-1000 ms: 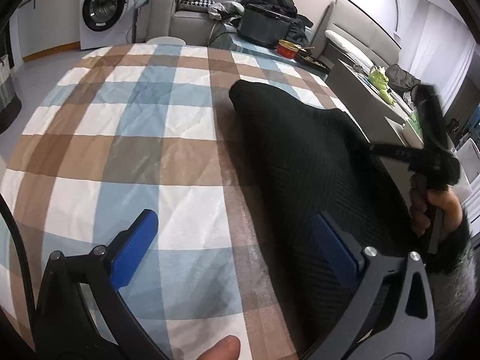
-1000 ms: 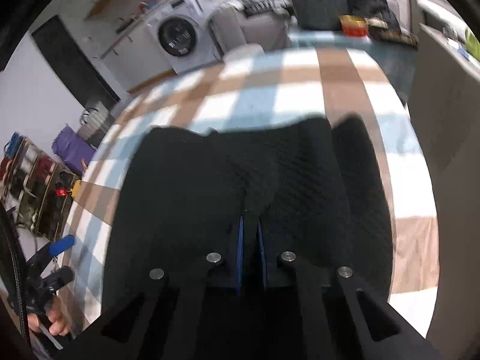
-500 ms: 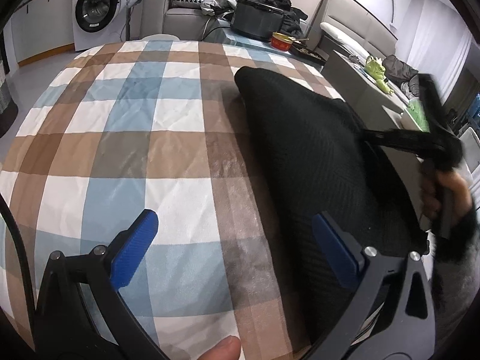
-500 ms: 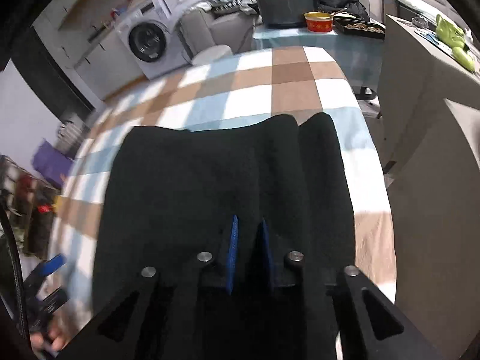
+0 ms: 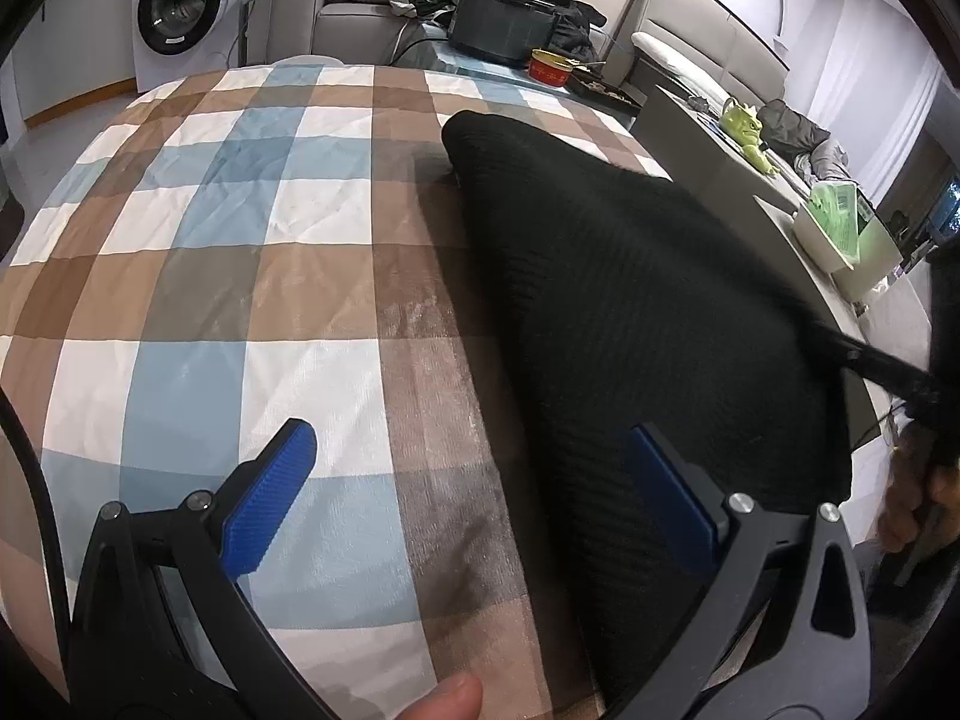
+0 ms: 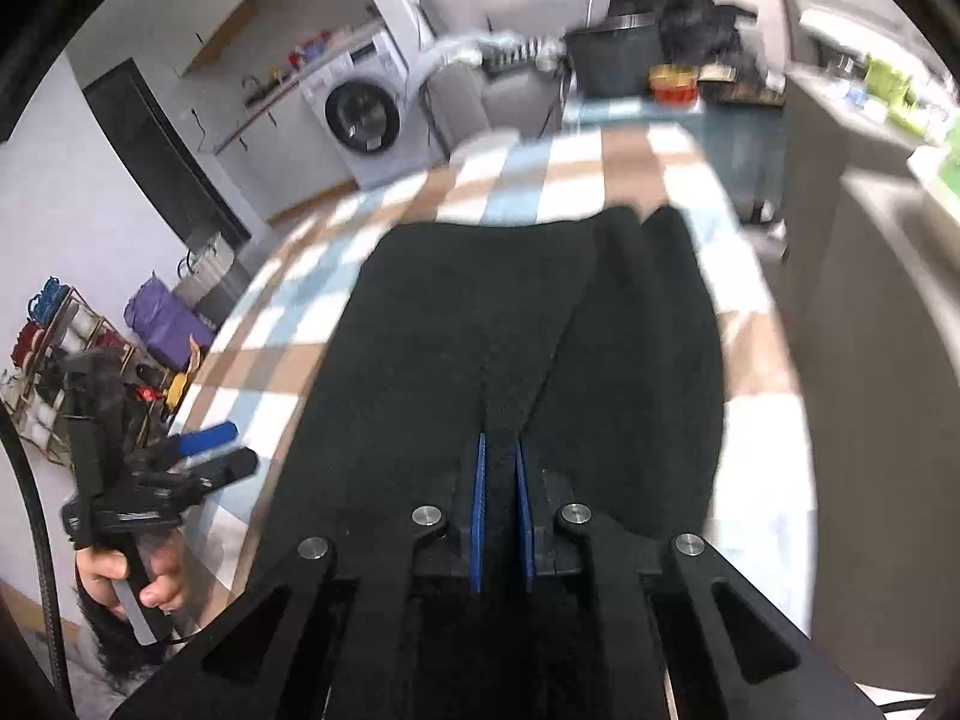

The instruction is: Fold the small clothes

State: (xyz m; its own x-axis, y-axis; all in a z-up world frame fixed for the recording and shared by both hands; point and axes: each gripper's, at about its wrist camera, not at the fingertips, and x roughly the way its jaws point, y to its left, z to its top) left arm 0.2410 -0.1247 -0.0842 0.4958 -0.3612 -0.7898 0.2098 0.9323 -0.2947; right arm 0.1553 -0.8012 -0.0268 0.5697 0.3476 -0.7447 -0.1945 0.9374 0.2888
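A black knitted garment (image 5: 612,300) lies on the right part of a checked tablecloth (image 5: 240,240). My right gripper (image 6: 499,456) is shut on the garment's near edge (image 6: 504,420) and lifts it, so the cloth slopes up from the table toward it. In the left wrist view the right gripper (image 5: 864,360) shows at the far right edge, pinching the cloth. My left gripper (image 5: 468,456) is open and empty, low over the table's near edge, its right finger (image 5: 666,498) over the garment. It also shows in the right wrist view (image 6: 204,450).
A washing machine (image 5: 180,6) and a grey sofa (image 5: 354,30) with clothes stand behind the table. A black box (image 5: 504,30) and a red tin (image 5: 549,66) sit on a glass table. A grey counter (image 5: 720,168) runs along the right.
My right gripper has pulled the garment's edge back toward the near right and higher. The garment has slid nearer to my left gripper, which has stayed open.
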